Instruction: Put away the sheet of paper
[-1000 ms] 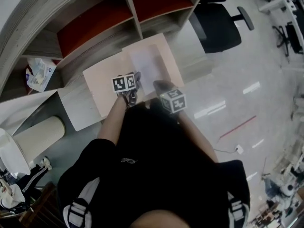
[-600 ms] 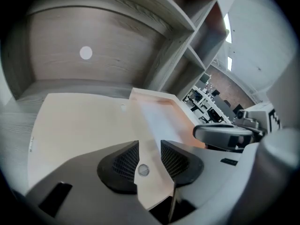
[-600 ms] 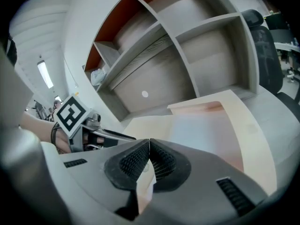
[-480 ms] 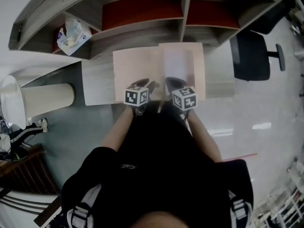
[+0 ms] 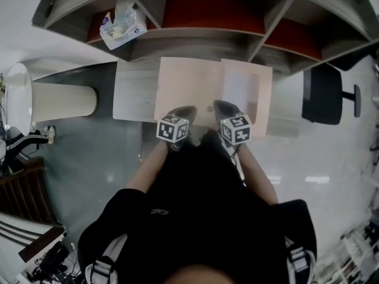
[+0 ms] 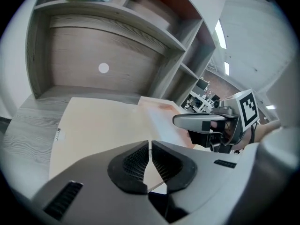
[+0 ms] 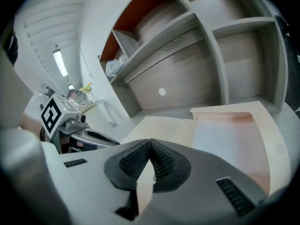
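Your left gripper (image 6: 149, 150) has just been closing, and its ribbed pads now stand almost together on the thin near edge of the open pale beige cardboard folder (image 5: 183, 84), which shows between them. Your right gripper (image 7: 150, 148) is fully closed, with the same pale edge pinched between its pads, just right of the left one. The two grippers sit side by side at the folder's near edge, close to its middle fold. The folder lies spread flat on the grey wood-grain desk (image 5: 133, 90), its far edge close under the grey shelf unit with red-backed compartments (image 5: 201, 16). The white sheet of paper (image 5: 240, 89) lies on the folder's right half, to the right of your right gripper and beyond it. Whether either pair of pads also catches the sheet cannot be told. A crumpled white tissue pack (image 5: 122, 28) rests in the far-left compartment, and a black office chair (image 5: 323, 96) stands off to the right.
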The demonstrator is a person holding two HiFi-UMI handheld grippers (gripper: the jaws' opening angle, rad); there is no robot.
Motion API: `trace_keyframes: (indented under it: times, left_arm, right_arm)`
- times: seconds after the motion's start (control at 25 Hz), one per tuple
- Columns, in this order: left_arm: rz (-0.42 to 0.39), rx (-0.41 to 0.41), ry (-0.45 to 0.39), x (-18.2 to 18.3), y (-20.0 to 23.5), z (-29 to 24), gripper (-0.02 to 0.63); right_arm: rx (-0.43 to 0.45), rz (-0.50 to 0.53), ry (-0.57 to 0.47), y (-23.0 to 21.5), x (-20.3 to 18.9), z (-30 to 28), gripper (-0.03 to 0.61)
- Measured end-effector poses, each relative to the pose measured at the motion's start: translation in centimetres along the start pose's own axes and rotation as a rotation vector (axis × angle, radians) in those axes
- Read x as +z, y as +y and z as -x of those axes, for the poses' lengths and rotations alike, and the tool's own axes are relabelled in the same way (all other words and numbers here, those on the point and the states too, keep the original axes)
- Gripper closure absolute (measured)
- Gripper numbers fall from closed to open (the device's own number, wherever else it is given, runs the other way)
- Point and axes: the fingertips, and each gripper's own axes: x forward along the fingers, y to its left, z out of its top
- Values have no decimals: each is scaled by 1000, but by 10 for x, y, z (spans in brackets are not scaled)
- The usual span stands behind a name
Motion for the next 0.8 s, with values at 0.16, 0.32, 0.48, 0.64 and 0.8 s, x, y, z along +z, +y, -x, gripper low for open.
trace_keyframes:
  times: [0.16,0.32,0.48,0.64,0.8]
  left_arm:
    - [-13,-5,-66,0,2,20,566]
    - [-47,9,-141,5,6,44,568]
    - [-87,-10,-214,7,1,73,569]
    - [-110,-14,-297,1,-5,103,569]
    - [-177,-79,-304,-13,-16,116,569]
  right_arm:
    - [-13,20,-28,16,6,6,560]
    - [-76,80,-75,34,13,13,560]
    - [-163,132,-110,60,17,28,561]
    - [-218,144,-147,97,14,51,561]
    - [-317,160,-173,120,4,78,561]
